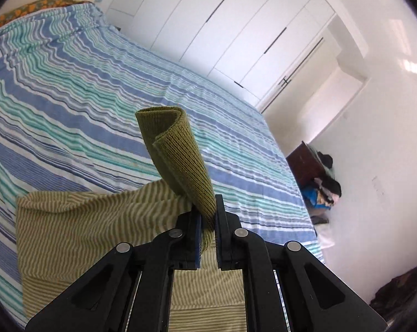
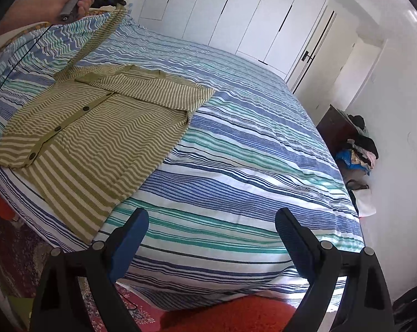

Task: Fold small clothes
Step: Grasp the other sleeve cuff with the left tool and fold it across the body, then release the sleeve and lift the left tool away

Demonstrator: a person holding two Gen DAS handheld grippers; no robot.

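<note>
Slippage is our worry: our left claw pinches only the ribbed cuff of the striped cardigan lying buttoned on the bed, our right claw gapes idle, and pulling the sleeve could drag the body askew.

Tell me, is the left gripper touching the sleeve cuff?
Touching. The left wrist view shows the left gripper shut on the cuff, with the fabric pinched between both pads.

The cardigan runs past the bottom edge, behind the left gripper.
</note>
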